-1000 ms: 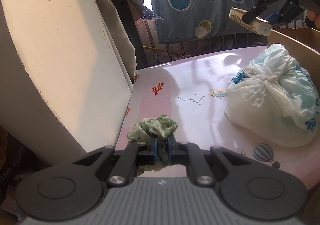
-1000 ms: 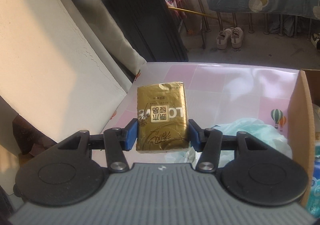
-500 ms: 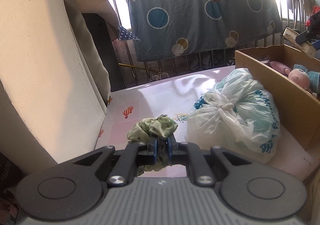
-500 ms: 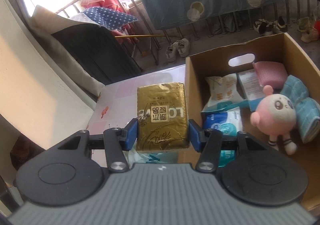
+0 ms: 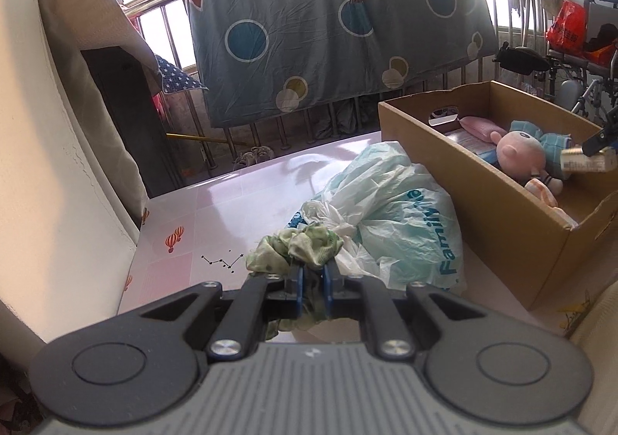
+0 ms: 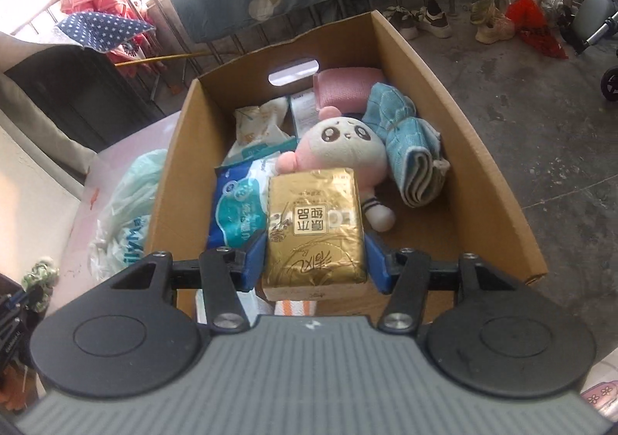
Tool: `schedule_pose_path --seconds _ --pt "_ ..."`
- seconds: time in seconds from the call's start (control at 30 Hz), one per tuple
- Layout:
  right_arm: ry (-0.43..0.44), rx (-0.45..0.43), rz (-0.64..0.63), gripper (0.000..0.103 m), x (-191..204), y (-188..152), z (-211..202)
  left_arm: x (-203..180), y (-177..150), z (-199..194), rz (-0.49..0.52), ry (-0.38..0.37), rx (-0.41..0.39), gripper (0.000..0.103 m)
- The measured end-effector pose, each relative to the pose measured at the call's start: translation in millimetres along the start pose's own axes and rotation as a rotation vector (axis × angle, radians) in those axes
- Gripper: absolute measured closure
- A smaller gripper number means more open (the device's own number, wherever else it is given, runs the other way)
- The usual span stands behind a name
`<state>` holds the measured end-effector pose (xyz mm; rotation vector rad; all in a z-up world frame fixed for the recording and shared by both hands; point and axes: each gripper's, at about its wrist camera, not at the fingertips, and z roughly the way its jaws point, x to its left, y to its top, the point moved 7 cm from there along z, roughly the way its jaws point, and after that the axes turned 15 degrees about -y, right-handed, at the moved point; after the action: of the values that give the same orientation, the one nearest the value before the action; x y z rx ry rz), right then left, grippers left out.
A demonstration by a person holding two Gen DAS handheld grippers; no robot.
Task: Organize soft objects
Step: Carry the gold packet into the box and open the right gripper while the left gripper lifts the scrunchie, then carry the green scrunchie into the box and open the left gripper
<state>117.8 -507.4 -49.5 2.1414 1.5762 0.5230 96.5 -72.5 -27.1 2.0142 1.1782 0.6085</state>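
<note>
the step in hand looks like loading: soft things are being carried into the cardboard box (image 6: 455, 118), which stands on the pink bench (image 5: 216, 211) to the right of a knotted plastic bag (image 5: 401, 218). the box already holds a pink plush toy (image 6: 340, 145), a rolled blue towel (image 6: 409, 149), a pink cloth (image 6: 347, 85) at the far end and a blue wipes pack (image 6: 239, 211) along its left wall.

the right gripper (image 6: 314, 261) hangs over the near end of the box, tilted down into it, with the gold tissue pack (image 6: 314, 230) between its jaws. the jaws stand about half open, as wide as the pack, and their blue pads sit against the pack's two sides, so it reads as held and not yet let go. i judge the next move to be a short lowering onto the free floor near the plush toy's feet, then a wider opening to drop the pack flat; it should not land on the toy.

the left gripper (image 5: 313, 280) is over the bench, in front of the plastic bag and well short of the box. its jaws are closed almost fully, pinching the green scrunchie (image 5: 293, 251), whose ruffles bunch above the pads and hang a little below. its turn at the box seems to come after the right one clears.
</note>
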Motion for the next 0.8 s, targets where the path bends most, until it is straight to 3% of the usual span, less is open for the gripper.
schedule_pose_path --seconds 0.23,0.4,0.63,0.8 --pt "-0.090 0.029 -0.096 0.048 3 -5 25 -16 13 5 0.034 -0.019 -0.003 0.092" --pt "-0.083 0.003 -0.054 0.048 -11 0 16 -25 23 9 0.058 -0.036 -0.011 0.092" --pt "-0.025 -0.062 0.103 0.048 -36 1 -26 -49 51 17 0.102 -0.097 -0.031 0.092" --pt "0.031 -0.158 0.198 0.045 -46 -5 -76 -91 97 29 0.164 -0.234 -0.051 0.092"
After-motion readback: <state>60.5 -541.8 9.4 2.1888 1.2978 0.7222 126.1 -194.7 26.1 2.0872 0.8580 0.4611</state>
